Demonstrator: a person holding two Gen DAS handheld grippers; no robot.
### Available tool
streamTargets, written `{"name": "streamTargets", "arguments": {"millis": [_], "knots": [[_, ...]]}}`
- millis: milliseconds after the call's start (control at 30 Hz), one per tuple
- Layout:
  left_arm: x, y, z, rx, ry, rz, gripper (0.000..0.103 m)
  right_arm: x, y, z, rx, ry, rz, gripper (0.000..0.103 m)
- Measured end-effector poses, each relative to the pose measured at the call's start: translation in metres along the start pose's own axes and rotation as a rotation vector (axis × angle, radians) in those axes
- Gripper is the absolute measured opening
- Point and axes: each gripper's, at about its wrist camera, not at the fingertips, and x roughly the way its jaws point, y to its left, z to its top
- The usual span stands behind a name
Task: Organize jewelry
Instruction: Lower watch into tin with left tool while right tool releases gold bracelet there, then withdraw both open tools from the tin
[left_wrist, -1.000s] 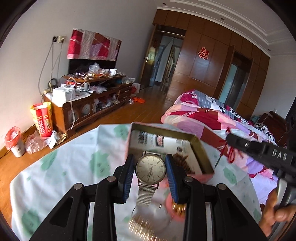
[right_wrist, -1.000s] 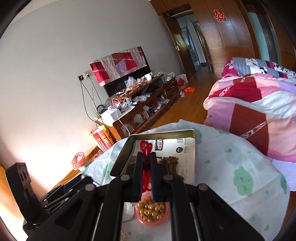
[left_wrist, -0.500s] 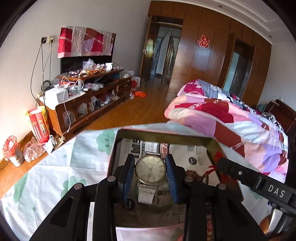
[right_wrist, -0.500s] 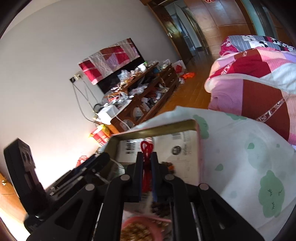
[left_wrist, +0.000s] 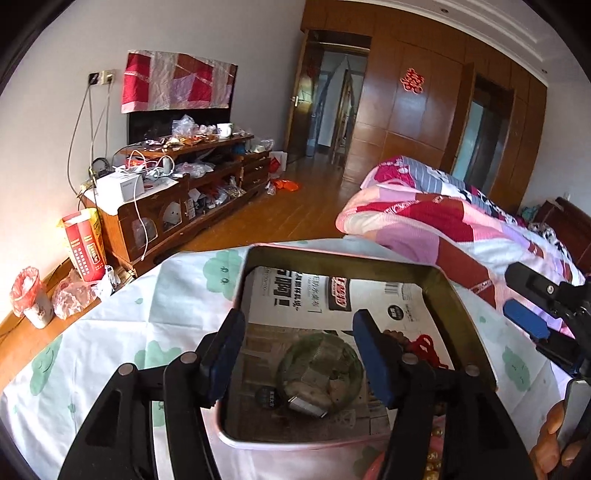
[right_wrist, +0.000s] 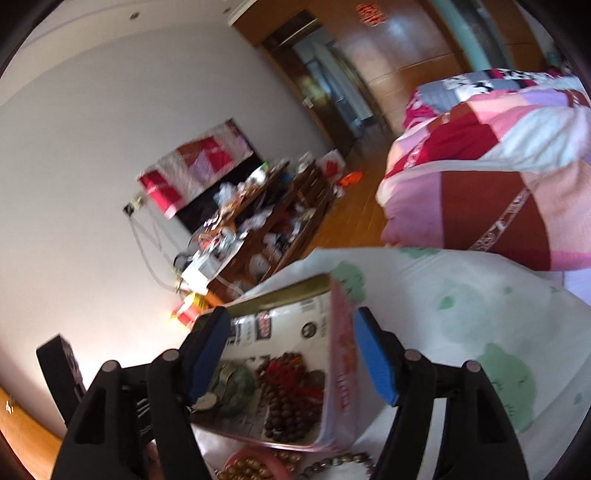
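A pink tin box (left_wrist: 334, 254) lined with printed paper sits on the cloud-print cloth. In the left wrist view my left gripper (left_wrist: 299, 354) is open and empty above it; a green bangle (left_wrist: 319, 369) with the watch inside lies below, a red knot ornament (left_wrist: 424, 345) beside it. My right gripper (right_wrist: 291, 354) is open and empty over the box (right_wrist: 341, 369), above brown beads (right_wrist: 288, 402) and the red ornament (right_wrist: 288, 373). The right gripper also shows at the right edge of the left wrist view (left_wrist: 543, 325).
A pink dish of gold beads (right_wrist: 255, 467) sits in front of the box, with a bead string (right_wrist: 336, 461) beside it. A bed with a patchwork quilt (left_wrist: 443, 218) stands to the right. A cluttered TV cabinet (left_wrist: 177, 192) stands along the far wall.
My left gripper opened and let the watch drop into the box. My right gripper opened and released the red ornament into the box, and its view tilted.
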Motion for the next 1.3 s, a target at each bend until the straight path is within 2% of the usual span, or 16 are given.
{"name": "streamTargets", "arguments": {"millis": [200,467,633,767,867,1033,1200,1300], "knots": [[-0.01,-0.001,-0.003,0.003,-0.025,0.02,0.062,0.002,-0.007,0.002,0.051,0.004,-0.044,0.072],[-0.036,0.002,-0.013,0.008,-0.072,0.033,0.062,-0.023,-0.002,-0.012,0.01,-0.019,-0.099,0.072],[-0.05,0.009,-0.022,-0.014,-0.076,0.064,0.062,-0.034,-0.008,-0.024,0.034,0.01,-0.118,0.072],[-0.06,0.018,-0.035,-0.056,-0.059,0.081,0.062,-0.038,0.001,-0.038,-0.015,0.038,-0.113,0.072],[-0.065,0.024,-0.044,-0.078,-0.043,0.109,0.062,-0.036,0.01,-0.049,-0.04,0.069,-0.09,0.072],[-0.074,0.029,-0.053,-0.104,-0.049,0.129,0.062,-0.024,0.033,-0.064,-0.146,0.148,-0.051,0.058],[-0.074,0.033,-0.055,-0.124,-0.046,0.135,0.062,-0.013,0.053,-0.081,-0.243,0.231,-0.006,0.054],[-0.075,0.034,-0.057,-0.126,-0.046,0.134,0.062,0.002,0.064,-0.098,-0.312,0.319,-0.034,0.049]]}}
